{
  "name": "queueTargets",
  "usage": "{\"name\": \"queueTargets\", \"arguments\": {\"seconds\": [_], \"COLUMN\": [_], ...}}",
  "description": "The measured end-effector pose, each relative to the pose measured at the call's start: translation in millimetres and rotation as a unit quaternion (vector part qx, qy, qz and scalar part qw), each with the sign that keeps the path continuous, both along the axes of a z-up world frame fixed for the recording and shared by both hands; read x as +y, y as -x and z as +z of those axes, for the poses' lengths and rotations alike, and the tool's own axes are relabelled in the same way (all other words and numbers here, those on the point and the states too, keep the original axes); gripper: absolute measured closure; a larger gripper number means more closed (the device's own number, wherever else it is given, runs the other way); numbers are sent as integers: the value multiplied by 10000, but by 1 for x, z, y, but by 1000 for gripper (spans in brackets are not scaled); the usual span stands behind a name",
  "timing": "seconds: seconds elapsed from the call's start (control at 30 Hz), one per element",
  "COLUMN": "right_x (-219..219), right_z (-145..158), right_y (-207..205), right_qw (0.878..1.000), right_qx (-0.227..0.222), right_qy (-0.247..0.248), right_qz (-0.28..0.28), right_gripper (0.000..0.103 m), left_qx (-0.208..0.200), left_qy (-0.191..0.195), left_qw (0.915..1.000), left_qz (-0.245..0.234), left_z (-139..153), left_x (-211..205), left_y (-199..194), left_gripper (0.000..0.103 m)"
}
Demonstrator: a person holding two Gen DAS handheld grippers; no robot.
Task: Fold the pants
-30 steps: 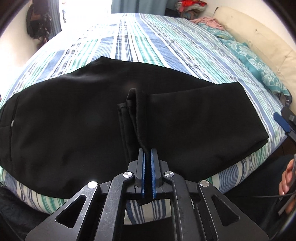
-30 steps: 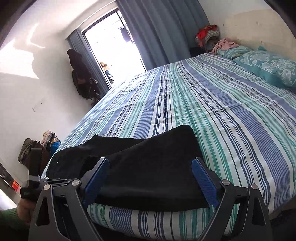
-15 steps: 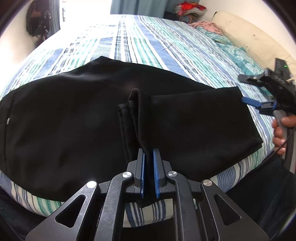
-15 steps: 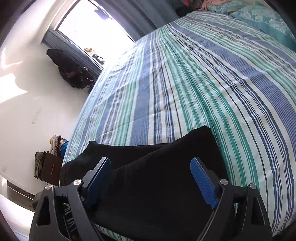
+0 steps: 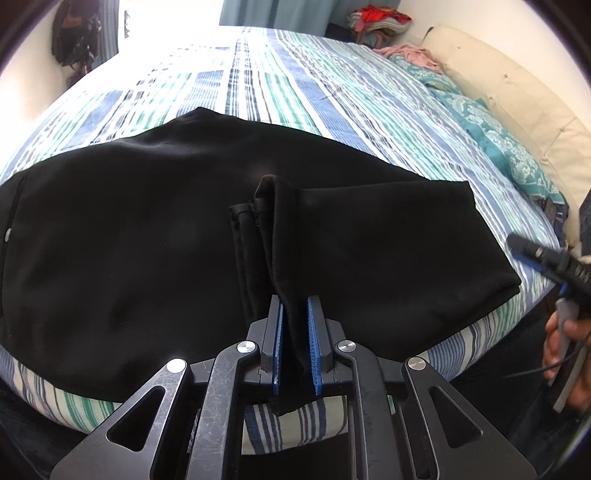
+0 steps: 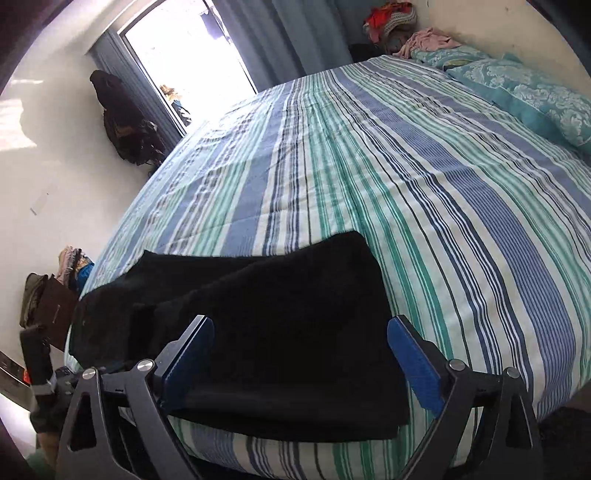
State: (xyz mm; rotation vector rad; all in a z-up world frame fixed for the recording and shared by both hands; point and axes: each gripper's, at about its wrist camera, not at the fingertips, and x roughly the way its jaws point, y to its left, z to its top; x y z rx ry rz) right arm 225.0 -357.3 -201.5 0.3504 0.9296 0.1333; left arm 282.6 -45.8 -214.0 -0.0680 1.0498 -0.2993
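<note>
Black pants lie folded across the near edge of the striped bed. The leg ends are doubled back onto the pants, with the hem standing up in a ridge. My left gripper has its jaws slightly parted with the pant hem fabric still between the blue pads. My right gripper is wide open and empty, held just off the folded right end of the pants. It also shows at the right edge of the left wrist view.
Teal patterned pillows lie at the head of the bed by a cream headboard. A heap of clothes sits in the far corner. A dark bag hangs on the wall by the bright window.
The left jaws have parted a little around the hem. The right gripper dipped over the pants, then drew back to the bed's edge, still open.
</note>
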Motion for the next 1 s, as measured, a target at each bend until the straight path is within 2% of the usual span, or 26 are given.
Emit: {"name": "queueTargets", "arguments": {"seconds": [0.07,0.13,0.17,0.2,0.23,0.27,0.3,0.33,0.4,0.47,0.57,0.7,0.87,1.0], "right_x": [-1,-2,-4,-5,-5,-3,-2,-2,-2,-2,-13,-33,-48,-52], "right_z": [-34,-32,-23,-9,7,22,35,44,49,44,29,7,4,3], "right_y": [3,15,20,26,33,40,48,55,66,62,48,49,54,52], "right_qw": [9987,9995,9998,9991,9969,9931,9882,9836,9778,9796,9864,9880,9811,9743], "right_qx": [506,198,-40,-359,-711,-1061,-1378,-1605,-1788,-1605,-1155,-794,-783,-638], "right_qy": [-45,247,190,161,255,424,576,691,869,931,748,709,770,1117], "right_qz": [84,-27,-69,-131,-197,-266,-353,-456,-662,-769,-894,-1122,-1591,-1847], "right_gripper": [8,9,9,9,9,8,6,3,0,0,0,0,0,0], "left_qx": [-19,-57,-76,-125,-227,-384,-573,-742,-898,-985,-985,-941,-980,-908], "left_qy": [13,112,189,214,151,59,33,56,103,92,14,-94,-277,-369], "left_qw": [10000,9998,9997,9996,9996,9992,9981,9968,9949,9930,9910,9875,9818,9802], "left_qz": [-42,-121,-142,-116,-27,100,204,289,445,652,905,1260,1600,1720], "left_z": [0,2,4,7,11,18,25,33,44,48,45,40,37,32], "left_x": [-1,-1,-1,0,0,2,4,7,14,23,35,53,68,72], "left_y": [1,5,7,9,11,14,17,19,20,20,16,10,7,5], "left_gripper": [85,76,66,52,41,20,11,9,8,8,8,8,8,8]}}
